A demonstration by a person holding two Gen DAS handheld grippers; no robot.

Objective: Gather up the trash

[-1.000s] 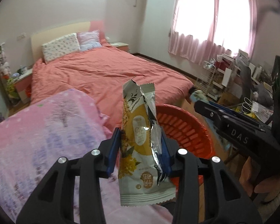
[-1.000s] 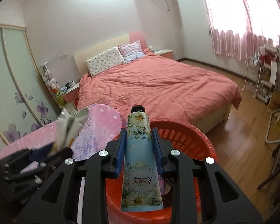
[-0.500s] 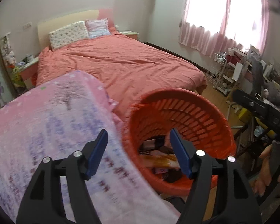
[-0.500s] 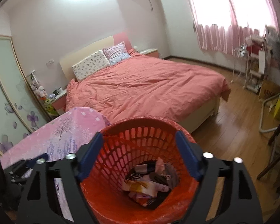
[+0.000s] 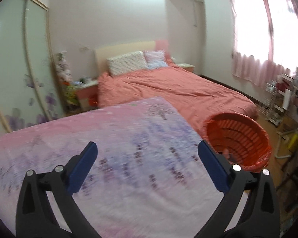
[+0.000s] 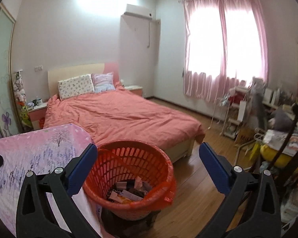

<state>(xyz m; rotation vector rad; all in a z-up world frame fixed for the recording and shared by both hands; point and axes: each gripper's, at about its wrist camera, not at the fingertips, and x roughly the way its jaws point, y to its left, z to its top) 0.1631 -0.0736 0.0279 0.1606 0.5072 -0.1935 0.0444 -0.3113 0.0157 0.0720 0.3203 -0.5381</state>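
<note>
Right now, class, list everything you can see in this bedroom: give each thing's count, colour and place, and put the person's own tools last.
basket: one, orange-red, on the floor beside the table, before the bed's foot
trash: several wrappers, mixed colours, at the basket's bottom
tablecloth: one, pink with purple print, covering the near table
bed: one, coral cover, mid-room
pillows: two, floral white and pink, at the headboard
curtains: pink, over the bright window
air conditioner: one, white, high on the wall
nightstand: one, pink and white, left of the bed
left claw: open, empty, over the table
right claw: open, empty, above the basket
</note>
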